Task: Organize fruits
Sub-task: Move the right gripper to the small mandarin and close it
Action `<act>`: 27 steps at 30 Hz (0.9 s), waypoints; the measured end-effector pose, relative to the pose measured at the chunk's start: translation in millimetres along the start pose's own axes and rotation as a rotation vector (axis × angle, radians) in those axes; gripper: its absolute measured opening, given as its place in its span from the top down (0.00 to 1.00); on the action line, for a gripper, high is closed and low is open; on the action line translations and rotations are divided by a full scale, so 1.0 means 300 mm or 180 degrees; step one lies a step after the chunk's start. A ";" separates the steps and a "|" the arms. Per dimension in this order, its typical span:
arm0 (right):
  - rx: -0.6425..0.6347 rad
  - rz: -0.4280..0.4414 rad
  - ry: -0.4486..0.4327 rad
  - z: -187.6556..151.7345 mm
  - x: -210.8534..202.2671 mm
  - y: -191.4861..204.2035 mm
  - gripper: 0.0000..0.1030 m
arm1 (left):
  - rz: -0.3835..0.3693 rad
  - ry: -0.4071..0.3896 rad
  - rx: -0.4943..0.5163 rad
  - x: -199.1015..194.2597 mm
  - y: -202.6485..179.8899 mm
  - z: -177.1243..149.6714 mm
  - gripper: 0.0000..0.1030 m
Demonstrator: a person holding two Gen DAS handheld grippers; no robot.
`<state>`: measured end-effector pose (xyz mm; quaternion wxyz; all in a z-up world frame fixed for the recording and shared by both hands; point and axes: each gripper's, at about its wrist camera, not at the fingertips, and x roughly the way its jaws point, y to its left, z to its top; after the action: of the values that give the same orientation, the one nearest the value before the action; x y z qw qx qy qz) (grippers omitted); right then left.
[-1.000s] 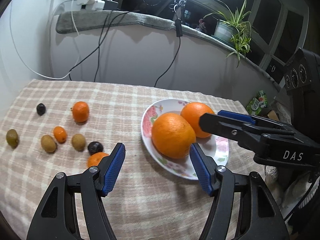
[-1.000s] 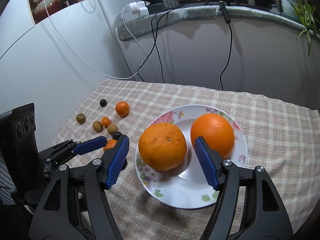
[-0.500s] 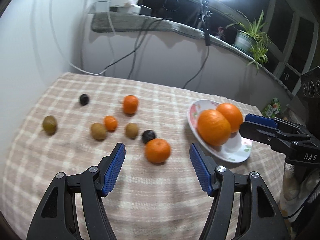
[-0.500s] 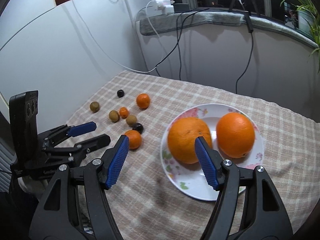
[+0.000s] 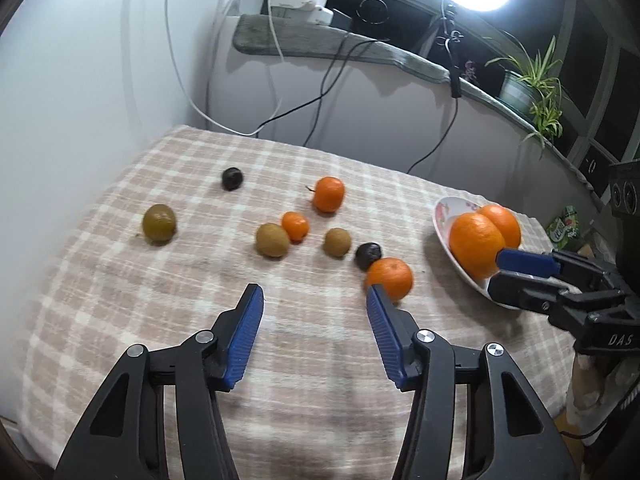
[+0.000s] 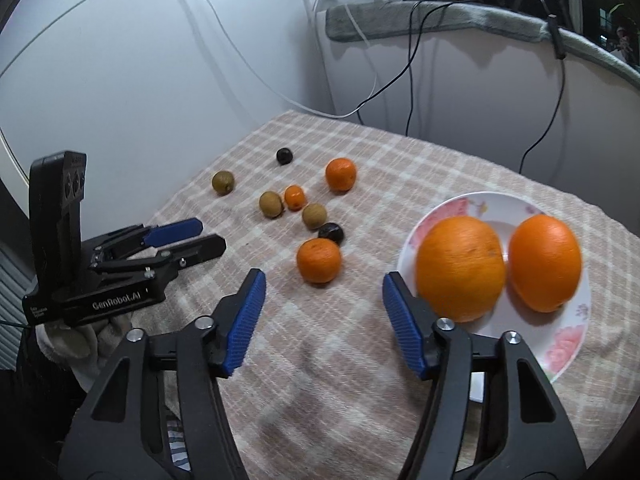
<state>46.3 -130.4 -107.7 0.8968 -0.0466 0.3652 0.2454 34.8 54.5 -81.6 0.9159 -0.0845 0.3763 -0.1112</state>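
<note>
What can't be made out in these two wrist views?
- Plate, left wrist view: its near rim is hidden behind the right gripper.
- Rear orange, same view: half covered by the front orange.
- Dark fruit, right wrist view: too small and dark to identify.
- Neither closing gripper holds anything.

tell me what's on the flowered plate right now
Two large oranges sit side by side on the plate, touching or nearly so. They hide the plate's middle; whether anything small lies under them can't be seen.

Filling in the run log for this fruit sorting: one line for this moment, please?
left tongs: closing, nothing between | right tongs: closing, nothing between | plate: two big oranges | cloth: eight small fruits loose
</note>
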 end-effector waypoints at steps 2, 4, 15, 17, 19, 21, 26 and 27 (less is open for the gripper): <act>-0.0013 0.0018 0.0031 -0.001 0.025 0.011 0.44 | 0.0026 -0.0005 0.0015 0.003 0.013 0.005 0.52; -0.0043 0.0012 0.0064 0.000 0.051 0.022 0.48 | 0.0044 0.0003 0.0026 0.011 0.026 0.013 0.55; -0.0139 0.0012 0.0219 0.017 0.169 0.054 0.52 | 0.0109 0.0070 0.0031 0.099 0.071 0.067 0.58; -0.0167 -0.0005 0.0248 0.021 0.190 0.059 0.54 | 0.0128 0.0090 0.0032 0.117 0.080 0.072 0.58; -0.0196 -0.0042 0.0263 0.026 0.208 0.063 0.55 | 0.0135 0.0127 0.0039 0.137 0.087 0.073 0.58; -0.0218 -0.0098 0.0278 0.029 0.221 0.063 0.55 | 0.0144 0.0158 0.0047 0.156 0.089 0.076 0.59; -0.0269 -0.0161 0.0336 0.034 0.254 0.060 0.55 | 0.0140 0.0199 0.0046 0.187 0.101 0.085 0.59; -0.0285 -0.0175 0.0341 0.035 0.258 0.061 0.55 | 0.0139 0.0199 0.0046 0.191 0.102 0.087 0.59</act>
<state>91.7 -80.3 -150.8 0.8793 -0.1097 0.4000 0.2339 97.3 70.5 -108.9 0.9065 -0.0662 0.4057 -0.0964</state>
